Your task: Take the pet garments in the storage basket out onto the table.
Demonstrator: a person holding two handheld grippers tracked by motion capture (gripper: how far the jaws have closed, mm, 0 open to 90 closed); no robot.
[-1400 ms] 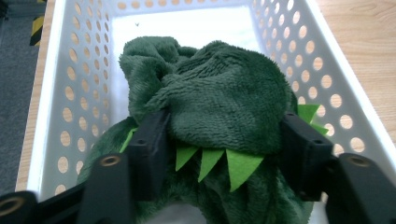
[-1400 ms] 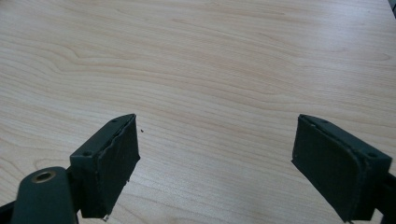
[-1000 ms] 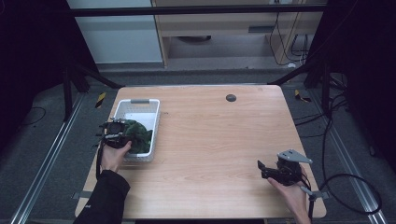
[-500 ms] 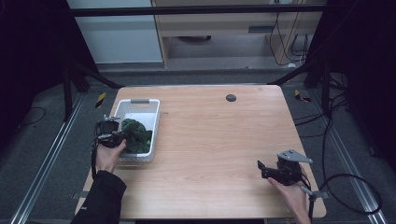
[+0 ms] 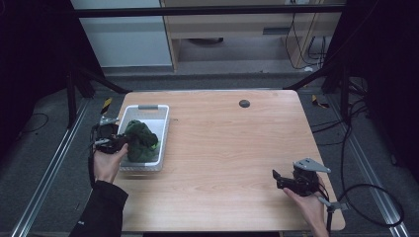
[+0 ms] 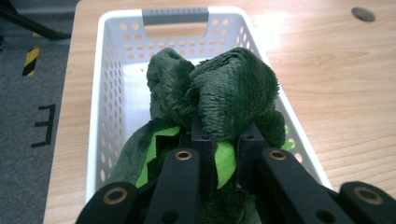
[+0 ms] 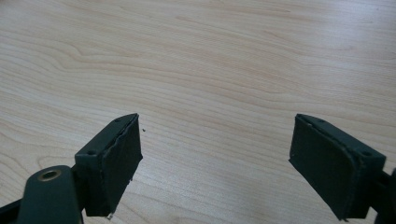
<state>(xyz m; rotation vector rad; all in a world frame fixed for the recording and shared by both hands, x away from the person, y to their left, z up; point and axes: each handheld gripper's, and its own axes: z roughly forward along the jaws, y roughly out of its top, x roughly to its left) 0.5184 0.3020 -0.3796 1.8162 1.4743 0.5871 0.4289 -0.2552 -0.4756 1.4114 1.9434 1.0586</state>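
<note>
A dark green plush toy (image 5: 140,140) with bright green patches lies in a white perforated basket (image 5: 162,129) at the table's left side. My left gripper (image 5: 121,142) is at the basket's left rim, shut on the plush toy (image 6: 224,98), whose fabric bunches up over the basket (image 6: 109,84) just above the closed jaws. My right gripper (image 5: 278,178) rests near the front right of the wooden table (image 5: 227,143), held by a hand. Its jaws stand wide open over bare wood (image 7: 210,70), with nothing between its pads (image 7: 123,158).
A small dark round hole (image 5: 244,103) sits near the table's far edge. The basket has a grey handle (image 6: 175,15) at its far end. Dark floor and metal frame rails (image 5: 49,163) surround the table, and a cable (image 5: 365,197) trails from the right gripper.
The left hand and gripper have drawn back to the left, toward the basket's left rim, pulling the plush toy up with them. The right gripper has stayed put.
</note>
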